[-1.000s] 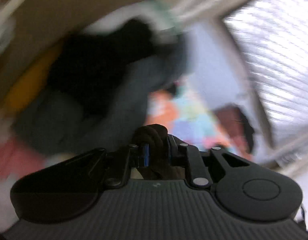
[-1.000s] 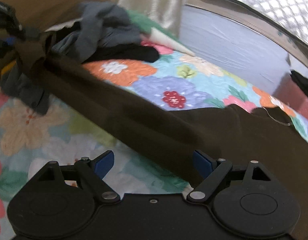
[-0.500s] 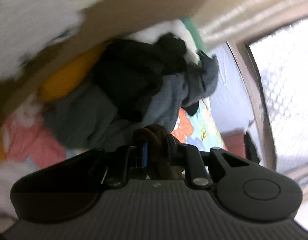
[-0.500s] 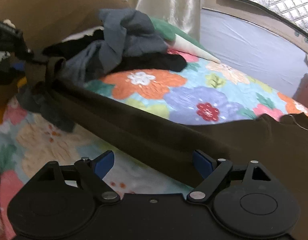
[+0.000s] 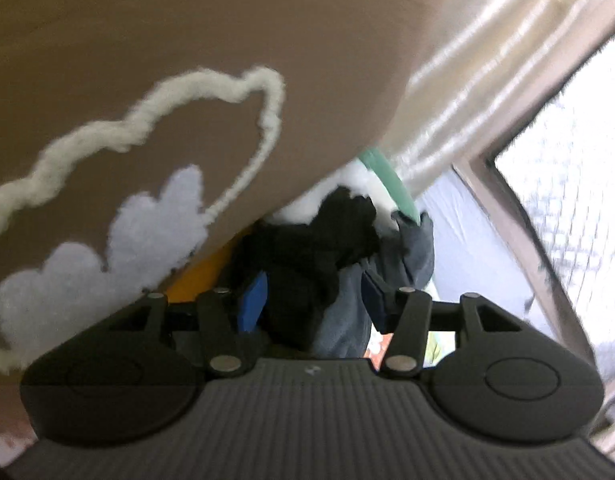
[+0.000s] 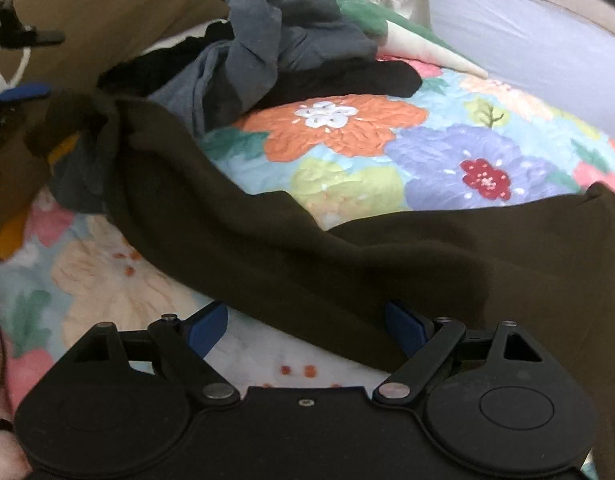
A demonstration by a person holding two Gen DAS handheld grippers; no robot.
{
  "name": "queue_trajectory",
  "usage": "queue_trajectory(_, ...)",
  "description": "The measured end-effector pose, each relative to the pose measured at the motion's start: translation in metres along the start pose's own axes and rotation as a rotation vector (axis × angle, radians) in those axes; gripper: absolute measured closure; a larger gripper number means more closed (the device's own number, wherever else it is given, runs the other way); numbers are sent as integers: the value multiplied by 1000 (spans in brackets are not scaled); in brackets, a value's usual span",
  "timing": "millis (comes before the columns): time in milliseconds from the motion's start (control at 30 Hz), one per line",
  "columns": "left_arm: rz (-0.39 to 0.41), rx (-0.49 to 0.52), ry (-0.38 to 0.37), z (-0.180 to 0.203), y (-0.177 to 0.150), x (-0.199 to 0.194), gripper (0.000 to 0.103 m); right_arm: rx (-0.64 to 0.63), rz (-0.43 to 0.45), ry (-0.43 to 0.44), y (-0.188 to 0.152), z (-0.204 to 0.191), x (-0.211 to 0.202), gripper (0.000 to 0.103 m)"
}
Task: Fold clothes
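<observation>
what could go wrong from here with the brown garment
The left gripper jaws are opening with nothing between them, so the dark brown garment end may slump out of line. That end lies against the heap of grey and black clothes and could snag. The right gripper is open, gripping nothing.

A bed with a bright floral quilt (image 6: 427, 148) stands against a brown headboard (image 5: 187, 40) bearing cloud shapes, beside a shiny cream curtain (image 5: 487, 80), a pale lilac wall (image 6: 527, 28) and a bright, grid-patterned window (image 5: 579, 168).

Matt brown garment (image 6: 291, 248); quilted floral bedspread (image 6: 387, 148); glossy satin curtain (image 5: 487, 92).
</observation>
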State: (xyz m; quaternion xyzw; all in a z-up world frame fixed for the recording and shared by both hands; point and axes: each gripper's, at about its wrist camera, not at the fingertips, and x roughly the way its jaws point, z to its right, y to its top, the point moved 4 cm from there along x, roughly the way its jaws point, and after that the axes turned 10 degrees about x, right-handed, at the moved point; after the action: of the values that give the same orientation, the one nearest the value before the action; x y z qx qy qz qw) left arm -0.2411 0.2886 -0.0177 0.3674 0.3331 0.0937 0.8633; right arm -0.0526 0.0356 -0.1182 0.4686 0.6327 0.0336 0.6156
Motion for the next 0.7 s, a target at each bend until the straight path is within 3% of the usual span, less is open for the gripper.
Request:
queue_trajectory(200,-202,215,-20,27,-14,29,45,-45,-11,-11,-9,-8,-1,13)
queue_trajectory(300,-232,334,-15,44,-19,38,41,-30,-6,2,-11,-8,-7,13)
queue_trajectory(400,-247,465,-59,64,-28,33,32,30,28,17,-10,0,-20,14)
queue_trajectory(533,-330,692,-107,97,-64,43,19,148,106,-25,-9,27,-48,14)
queue_trajectory(600,-369,802,-63,101,-82,51,9,193,142,-72,-9,44,-63,14)
queue_trajectory(700,-405,965,90,102,-100,68,12,208,176,-160,-11,64,-81,13)
